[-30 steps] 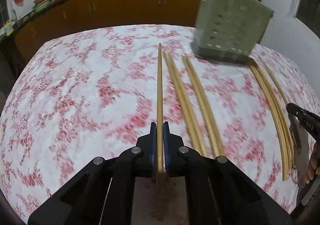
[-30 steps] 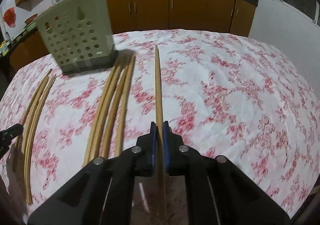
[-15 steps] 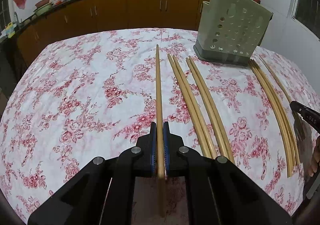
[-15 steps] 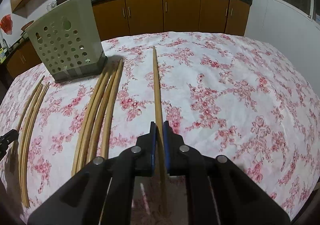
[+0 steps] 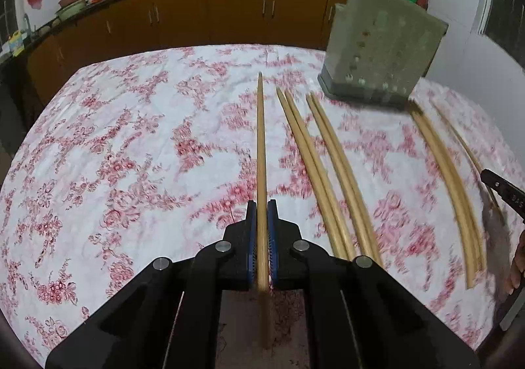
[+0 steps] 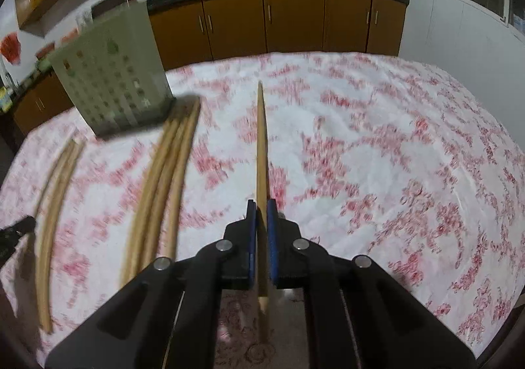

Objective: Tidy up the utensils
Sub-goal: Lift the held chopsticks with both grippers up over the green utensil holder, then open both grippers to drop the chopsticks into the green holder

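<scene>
My left gripper (image 5: 262, 208) is shut on a wooden chopstick (image 5: 261, 139) that points forward over the floral tablecloth. My right gripper (image 6: 261, 206) is shut on another wooden chopstick (image 6: 261, 136), also pointing forward. A grey-green perforated utensil holder (image 5: 380, 51) stands at the far right in the left wrist view and at the far left in the right wrist view (image 6: 115, 73). Several loose chopsticks (image 5: 325, 169) lie on the cloth between the grippers, and more (image 5: 452, 185) lie further right. In the right wrist view they lie left of my gripper (image 6: 160, 188).
The table wears a white cloth with red flowers (image 5: 115, 155). Brown kitchen cabinets (image 5: 197, 18) with pots on the counter run behind it. The right gripper's tip (image 5: 502, 187) shows at the right edge of the left wrist view.
Both grippers keep their chopsticks. Both views have shifted slightly and are now blurred by motion; the holder looks a little nearer in the right wrist view.
</scene>
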